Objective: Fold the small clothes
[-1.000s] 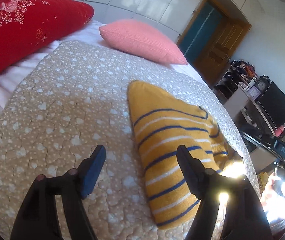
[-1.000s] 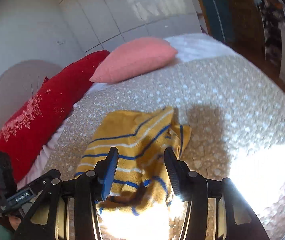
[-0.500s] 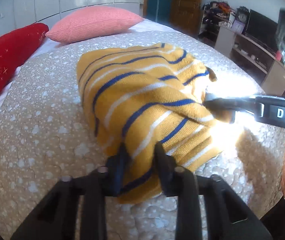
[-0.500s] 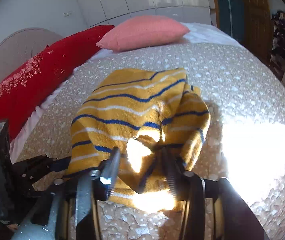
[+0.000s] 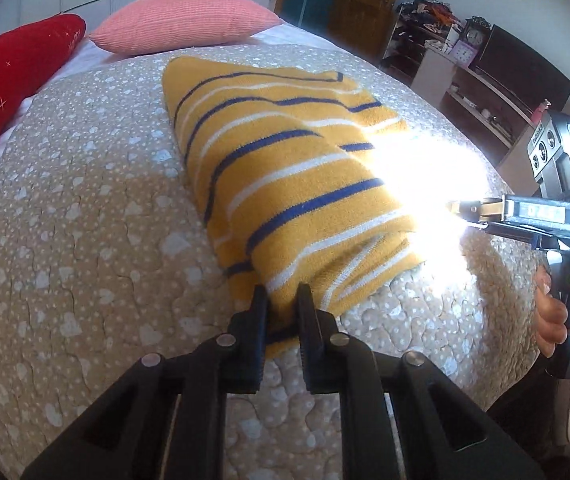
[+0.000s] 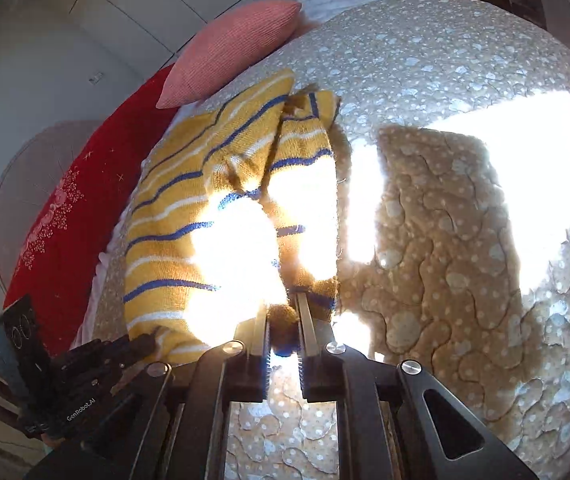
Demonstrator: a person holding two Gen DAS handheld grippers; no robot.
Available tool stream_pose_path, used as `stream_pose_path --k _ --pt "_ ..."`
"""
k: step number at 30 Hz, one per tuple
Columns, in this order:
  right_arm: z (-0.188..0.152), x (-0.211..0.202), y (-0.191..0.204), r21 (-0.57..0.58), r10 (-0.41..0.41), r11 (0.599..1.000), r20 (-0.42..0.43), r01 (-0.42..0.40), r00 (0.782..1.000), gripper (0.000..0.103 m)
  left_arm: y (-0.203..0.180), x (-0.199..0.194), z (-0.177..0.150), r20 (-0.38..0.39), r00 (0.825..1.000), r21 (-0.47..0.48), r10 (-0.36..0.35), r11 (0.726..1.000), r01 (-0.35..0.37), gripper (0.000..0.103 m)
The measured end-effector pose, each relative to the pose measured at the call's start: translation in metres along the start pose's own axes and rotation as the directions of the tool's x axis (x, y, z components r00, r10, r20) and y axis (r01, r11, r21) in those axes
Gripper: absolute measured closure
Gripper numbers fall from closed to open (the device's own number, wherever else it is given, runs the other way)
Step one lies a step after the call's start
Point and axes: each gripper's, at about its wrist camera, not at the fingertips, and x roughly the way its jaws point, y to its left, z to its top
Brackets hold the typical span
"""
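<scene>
Hard sunlight falls in patches across the bed (image 6: 465,60), blowing out to white glare on the sweater (image 5: 285,168) in both views and hiding its near edge. A sharp-edged dark shadow lies on the quilt. Fisheye bending curves the edges; corners go black.

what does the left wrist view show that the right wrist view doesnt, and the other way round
Only the left wrist view shows the wooden door, the shelf unit with a clock, and the person's hand on the right gripper's handle.

Only the right wrist view shows the large sunlit patch on the quilt and the white wall panels.

Both show the yellow striped sweater on the quilt, each gripper's fingers closed on its near edge, the pink pillow and the red pillow.
</scene>
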Motion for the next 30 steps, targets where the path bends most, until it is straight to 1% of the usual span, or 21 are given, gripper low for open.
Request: stream_pose_path --k 3,4,5,6,7,8,9,11,12,13,15,16,17,18,20,22,25,26,28,29,30 --pt "0.006 -0.020 0.010 -0.037 -0.038 0.998 0.060 0.040 0.998 0.085 0.004 -0.005 0.002 -0.004 0.998 0.011 -0.060 0.998 0.060 0.084" --pt "0.010 -0.030 0.017 -0.057 -0.061 0.996 0.106 0.067 0.992 0.082 0.005 -0.007 0.001 -0.015 0.996 0.022 -0.090 0.996 0.090 0.078" --pt "0.016 -0.040 0.025 -0.077 -0.095 0.991 0.161 0.109 0.982 0.077 0.006 -0.011 0.001 -0.021 0.993 0.029 -0.116 0.993 0.116 0.071" --pt "0.025 -0.048 0.033 -0.091 -0.128 0.985 0.212 0.150 0.969 0.073 0.009 -0.014 0.001 -0.025 0.988 0.034 -0.151 0.988 0.152 0.067" --pt "0.036 -0.053 0.041 -0.099 -0.152 0.978 0.260 0.183 0.954 0.065 0.012 -0.018 0.000 -0.027 0.981 0.040 -0.190 0.981 0.191 0.063" --pt "0.047 -0.056 0.050 -0.101 -0.165 0.974 0.302 0.203 0.939 0.059 0.013 -0.023 -0.001 -0.024 0.976 0.049 -0.216 0.975 0.217 0.061" --pt "0.059 -0.055 0.058 -0.105 -0.162 0.973 0.322 0.205 0.933 0.058 0.015 -0.027 -0.002 -0.016 0.972 0.055 -0.232 0.971 0.233 0.059" --pt "0.083 -0.042 0.076 -0.129 -0.137 0.974 0.317 0.186 0.939 0.057 0.022 -0.034 -0.003 0.013 0.972 0.053 -0.234 0.971 0.233 0.045" --pt "0.093 -0.030 0.085 -0.145 -0.119 0.975 0.297 0.168 0.948 0.057 0.027 -0.037 -0.002 0.031 0.972 0.040 -0.233 0.972 0.232 0.042" --pt "0.101 -0.017 0.093 -0.163 -0.097 0.976 0.265 0.144 0.959 0.057 0.033 -0.038 -0.002 0.044 0.972 0.021 -0.233 0.972 0.232 0.038" --pt "0.114 0.020 0.101 -0.174 -0.024 0.984 0.148 0.050 0.989 0.057 0.045 -0.039 0.000 0.061 0.971 -0.023 -0.232 0.972 0.234 0.035" --pt "0.119 0.039 0.098 -0.150 -0.003 0.989 0.083 0.015 0.997 0.057 0.051 -0.039 0.001 0.071 0.972 -0.050 -0.222 0.973 0.226 0.033" --pt "0.121 0.058 0.091 -0.115 -0.028 0.993 0.039 0.032 0.999 0.058 0.056 -0.038 0.003 0.078 0.975 -0.066 -0.210 0.974 0.215 0.032" --pt "0.121 0.072 0.081 -0.090 -0.080 0.993 0.022 0.081 0.997 0.059 0.061 -0.038 0.004 0.088 0.978 -0.083 -0.187 0.977 0.195 0.032" --pt "0.120 0.080 0.063 -0.075 -0.165 0.983 0.078 0.170 0.983 0.060 0.070 -0.040 0.005 0.109 0.986 -0.114 -0.129 0.983 0.142 0.032" --pt "0.121 0.074 0.055 -0.083 -0.269 0.956 0.140 0.282 0.953 0.060 0.077 -0.042 0.007 0.126 0.987 -0.144 -0.097 0.983 0.115 0.032" --pt "0.115 0.056 0.056 -0.083 -0.325 0.935 0.182 0.344 0.928 0.058 0.090 -0.050 0.008 0.165 0.986 -0.191 -0.038 0.979 0.070 0.030" --pt "0.109 0.047 0.060 -0.107 -0.342 0.923 0.209 0.369 0.916 0.054 0.094 -0.055 0.008 0.186 0.983 -0.209 -0.002 0.977 0.042 0.028" --pt "0.091 0.035 0.068 -0.168 -0.332 0.910 0.253 0.379 0.909 0.046 0.098 -0.063 0.008 0.229 0.969 -0.239 0.094 0.970 -0.037 0.027" --pt "0.082 0.031 0.068 -0.186 -0.333 0.904 0.256 0.385 0.907 0.043 0.098 -0.069 0.008 0.259 0.952 -0.254 0.161 0.963 -0.094 0.027" --pt "0.069 0.028 0.064 -0.194 -0.338 0.900 0.251 0.390 0.907 0.043 0.096 -0.076 0.007 0.296 0.927 -0.263 0.230 0.953 -0.152 0.026"
